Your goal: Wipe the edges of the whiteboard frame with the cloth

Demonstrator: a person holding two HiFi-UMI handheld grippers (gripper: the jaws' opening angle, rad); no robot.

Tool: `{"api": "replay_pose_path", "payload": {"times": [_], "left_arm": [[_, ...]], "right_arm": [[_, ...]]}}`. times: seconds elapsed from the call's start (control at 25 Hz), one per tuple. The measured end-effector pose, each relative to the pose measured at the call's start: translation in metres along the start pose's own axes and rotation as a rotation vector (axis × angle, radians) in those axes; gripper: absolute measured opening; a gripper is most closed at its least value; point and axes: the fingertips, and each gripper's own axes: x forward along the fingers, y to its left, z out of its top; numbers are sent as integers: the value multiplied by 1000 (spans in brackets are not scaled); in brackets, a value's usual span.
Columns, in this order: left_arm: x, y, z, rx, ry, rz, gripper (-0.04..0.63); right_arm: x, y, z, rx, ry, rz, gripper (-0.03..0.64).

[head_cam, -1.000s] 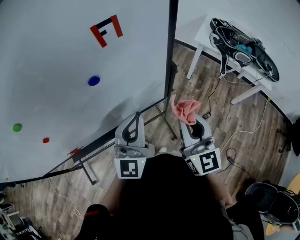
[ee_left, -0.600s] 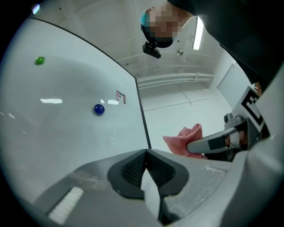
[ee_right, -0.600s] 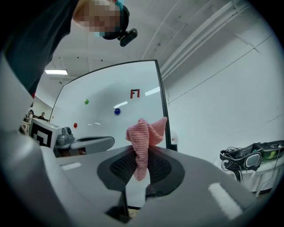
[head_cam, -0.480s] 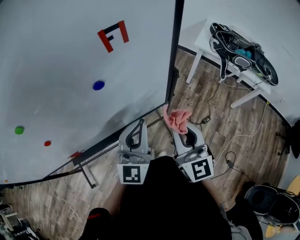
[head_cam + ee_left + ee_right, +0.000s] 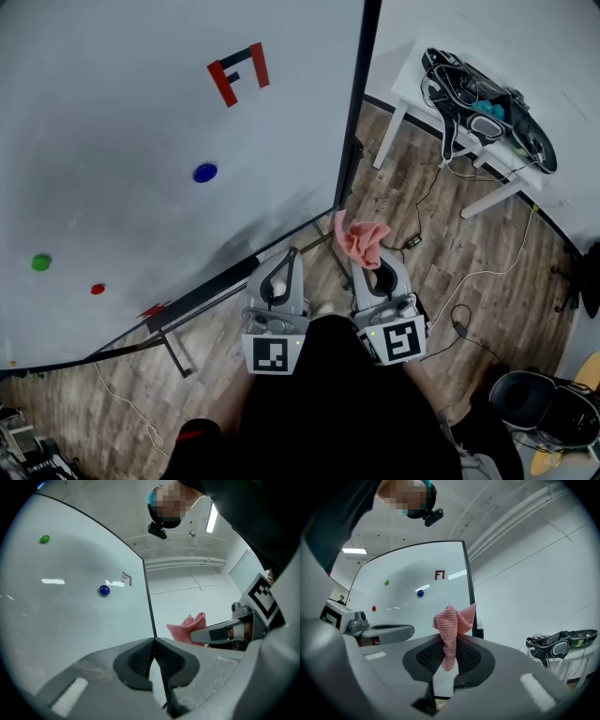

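Note:
A large whiteboard (image 5: 141,122) fills the left of the head view, and its black frame edge (image 5: 354,122) runs down its right side. My right gripper (image 5: 367,262) is shut on a pink cloth (image 5: 361,239), which bunches up just right of the frame's lower corner. That cloth (image 5: 452,625) stands pinched between the jaws in the right gripper view, with the frame edge (image 5: 469,597) behind it. My left gripper (image 5: 280,277) is shut and holds nothing, below the board's bottom edge. In the left gripper view the jaws meet at the frame edge (image 5: 148,602), and the cloth (image 5: 187,627) shows to the right.
Magnets dot the board: blue (image 5: 205,172), green (image 5: 40,262), red (image 5: 97,289), plus a red and black mark (image 5: 239,73). The board's stand legs (image 5: 178,352) reach over the wooden floor. A white table (image 5: 412,70) with cabled gear (image 5: 483,98) stands right; cables (image 5: 478,272) trail across the floor.
Both grippers drifted slightly right, the right one carrying the cloth left towards the frame's lower corner, then a little back. The left gripper sits lower in the view than a second ago.

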Motion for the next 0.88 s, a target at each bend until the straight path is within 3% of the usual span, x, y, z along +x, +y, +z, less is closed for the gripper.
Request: {"api": "replay_pose_path", "payload": {"times": [0.32,0.64,0.88], "left_arm": [[-3,0,3,24,-10,-2,2],[-10,0,-4,-15,13,20,1],[-10,-3,-2,19,2,6,2]], "right_arm": [[-2,-1,1,-4,-10,-12,46],[-8,0,-6,2,24,-12,46],[-10,-2,-8,0,25,-17,46]]}}
